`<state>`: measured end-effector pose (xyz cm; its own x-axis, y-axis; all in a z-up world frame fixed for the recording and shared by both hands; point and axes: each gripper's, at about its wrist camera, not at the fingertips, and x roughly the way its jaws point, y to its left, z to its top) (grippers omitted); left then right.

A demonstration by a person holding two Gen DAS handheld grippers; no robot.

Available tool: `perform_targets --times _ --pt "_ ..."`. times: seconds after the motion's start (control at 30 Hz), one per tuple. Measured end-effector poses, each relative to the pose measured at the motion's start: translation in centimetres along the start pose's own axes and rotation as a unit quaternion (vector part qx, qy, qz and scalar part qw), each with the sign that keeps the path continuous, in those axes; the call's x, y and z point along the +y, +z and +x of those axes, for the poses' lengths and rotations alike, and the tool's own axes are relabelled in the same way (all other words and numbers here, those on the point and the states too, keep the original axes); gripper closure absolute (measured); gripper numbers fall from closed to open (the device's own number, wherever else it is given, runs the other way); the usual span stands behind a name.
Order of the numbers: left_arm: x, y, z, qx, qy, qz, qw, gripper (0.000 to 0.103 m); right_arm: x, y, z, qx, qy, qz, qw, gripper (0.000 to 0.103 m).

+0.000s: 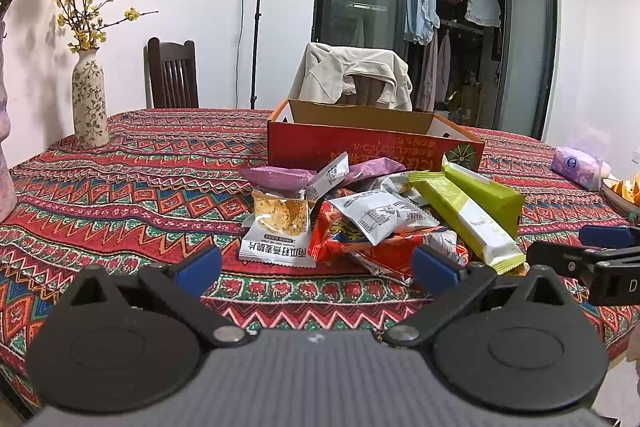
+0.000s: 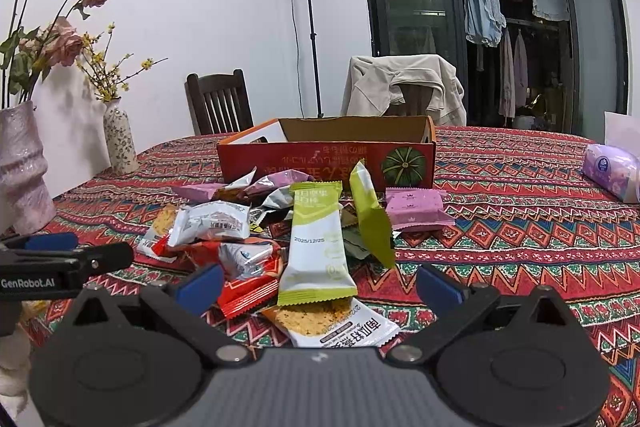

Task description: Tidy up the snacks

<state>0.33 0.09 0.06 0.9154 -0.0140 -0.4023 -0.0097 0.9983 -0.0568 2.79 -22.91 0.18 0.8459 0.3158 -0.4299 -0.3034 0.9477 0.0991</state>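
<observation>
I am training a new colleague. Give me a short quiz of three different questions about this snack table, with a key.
1. True or false: the left gripper already holds a snack.
2. Where does the red cardboard box stand: (a) behind the snack pile, (b) on a chair, (c) beside the floral vase?
3. Fill in: the date-stamped green and white packet lies nearest the ___ gripper.

Key: 1 false, it is open and empty; 2 a; 3 right.
</observation>
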Motion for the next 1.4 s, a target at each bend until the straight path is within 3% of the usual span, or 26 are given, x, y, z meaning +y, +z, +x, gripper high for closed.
perform_targets --times 1.4 --pt "0.26 0.04 -0.24 -0.008 -0.004 0.000 1.0000 0.000 0.11 0.08 -0.20 0.001 0.001 -0.003 1.000 0.001"
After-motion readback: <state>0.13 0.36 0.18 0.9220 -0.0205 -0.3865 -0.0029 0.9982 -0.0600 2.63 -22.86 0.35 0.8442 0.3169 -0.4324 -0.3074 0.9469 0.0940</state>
